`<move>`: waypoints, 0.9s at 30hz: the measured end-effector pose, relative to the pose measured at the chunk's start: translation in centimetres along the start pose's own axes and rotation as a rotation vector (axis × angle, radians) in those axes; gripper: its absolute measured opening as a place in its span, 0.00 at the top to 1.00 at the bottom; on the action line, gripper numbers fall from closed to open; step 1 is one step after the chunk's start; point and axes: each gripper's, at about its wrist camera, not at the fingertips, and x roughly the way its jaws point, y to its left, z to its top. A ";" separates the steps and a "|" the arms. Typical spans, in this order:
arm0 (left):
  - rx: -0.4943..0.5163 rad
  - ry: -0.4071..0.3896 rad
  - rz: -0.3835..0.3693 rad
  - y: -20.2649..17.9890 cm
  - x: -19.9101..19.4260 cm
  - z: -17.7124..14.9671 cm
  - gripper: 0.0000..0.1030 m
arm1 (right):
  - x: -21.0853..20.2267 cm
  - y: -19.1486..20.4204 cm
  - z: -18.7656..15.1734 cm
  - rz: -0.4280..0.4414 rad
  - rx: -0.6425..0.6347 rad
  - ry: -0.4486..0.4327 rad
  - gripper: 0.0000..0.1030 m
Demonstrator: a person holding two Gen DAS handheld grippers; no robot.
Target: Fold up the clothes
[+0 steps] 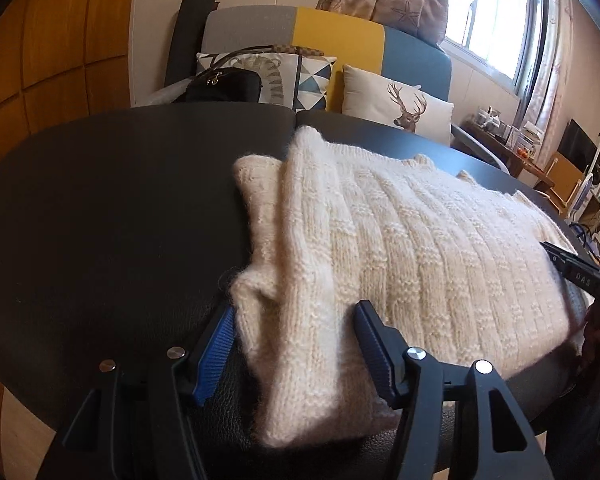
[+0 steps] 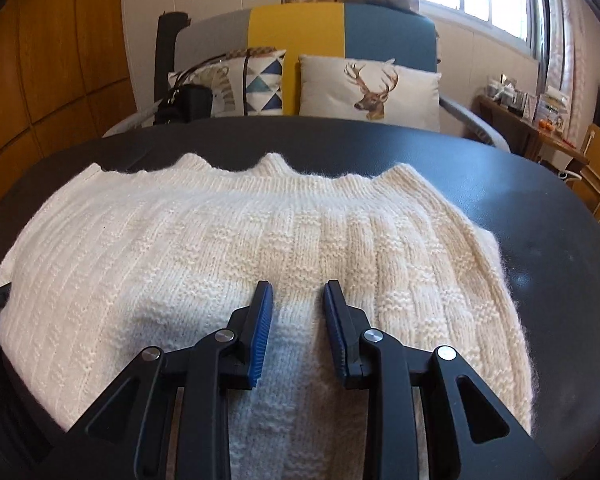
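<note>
On the dark table point(image 2: 540, 208) the cream sweater point(image 2: 228, 232) lies spread, ribbed hem toward the sofa point(image 2: 340, 32), with one side already turned in along its left edge. My left gripper point(image 1: 296, 320) is parted, its jaws straddling that folded flap without pinching it. My right gripper point(image 2: 298, 304) is also released, hovering over the middle of the sweater with nothing between the pads.

My worry: if I close the left jaws here, I think they may catch only the top layer, and lifting would peel the flap open instead of carrying the fold. The fuzzy knit could also snag on the ridged pads. On the right, grabbing mid-panel rather than an edge would bunch the sweater.
</note>
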 end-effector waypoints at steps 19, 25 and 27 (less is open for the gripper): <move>0.166 0.031 0.116 -8.7 8.5 8.6 0.40 | -0.4 -2.2 5.9 0.141 0.122 0.072 0.53; -0.010 -0.011 -0.059 -5.1 8.2 7.6 0.40 | 3.9 -1.6 6.0 0.138 0.091 0.145 0.55; -0.018 -0.019 -0.067 -5.2 8.4 7.6 0.40 | 4.8 -1.8 5.5 0.094 0.067 0.141 0.57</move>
